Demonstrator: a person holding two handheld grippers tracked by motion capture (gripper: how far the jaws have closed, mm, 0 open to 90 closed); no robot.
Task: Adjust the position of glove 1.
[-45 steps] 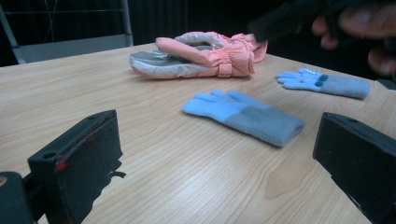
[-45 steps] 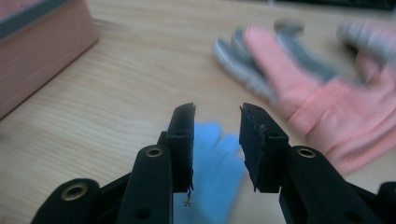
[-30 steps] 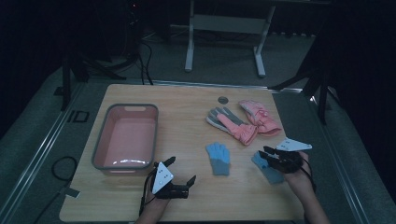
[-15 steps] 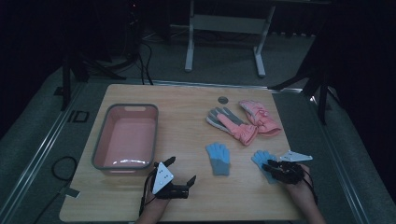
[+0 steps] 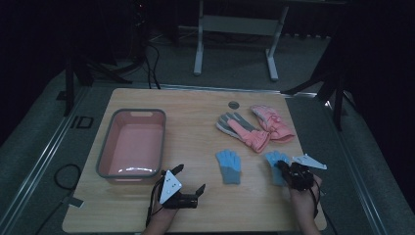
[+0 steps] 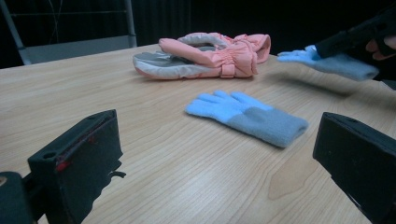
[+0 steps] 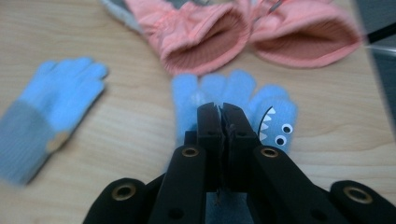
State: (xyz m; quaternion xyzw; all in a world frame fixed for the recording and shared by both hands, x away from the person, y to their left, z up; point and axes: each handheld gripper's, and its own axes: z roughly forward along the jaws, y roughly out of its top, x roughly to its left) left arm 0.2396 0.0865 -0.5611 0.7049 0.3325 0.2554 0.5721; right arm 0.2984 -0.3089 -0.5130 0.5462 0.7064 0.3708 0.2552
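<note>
My right gripper (image 5: 285, 169) (image 7: 222, 122) is shut on a light blue glove with a shark face (image 5: 273, 158) (image 7: 276, 117) at the table's near right. The left gripper view shows that glove (image 6: 329, 63) held a little above the wood. A second, plain blue glove (image 5: 229, 165) (image 6: 247, 114) (image 7: 51, 107) lies flat in the near middle. A pair of pink mittens (image 5: 257, 128) (image 6: 210, 56) (image 7: 233, 32) lies behind both. My left gripper (image 5: 190, 177) (image 6: 219, 163) rests open near the front edge, its jaws wide apart with nothing between them.
A pink basin (image 5: 105, 147) stands at the left of the wooden table (image 5: 195, 122), just beyond my left gripper. A round grommet (image 5: 234, 105) sits in the tabletop behind the mittens. Metal stand legs (image 5: 198, 58) rise past the far edge.
My right gripper has drawn back toward the near edge, still over the shark-face glove. The left gripper and the other gloves have not moved.
</note>
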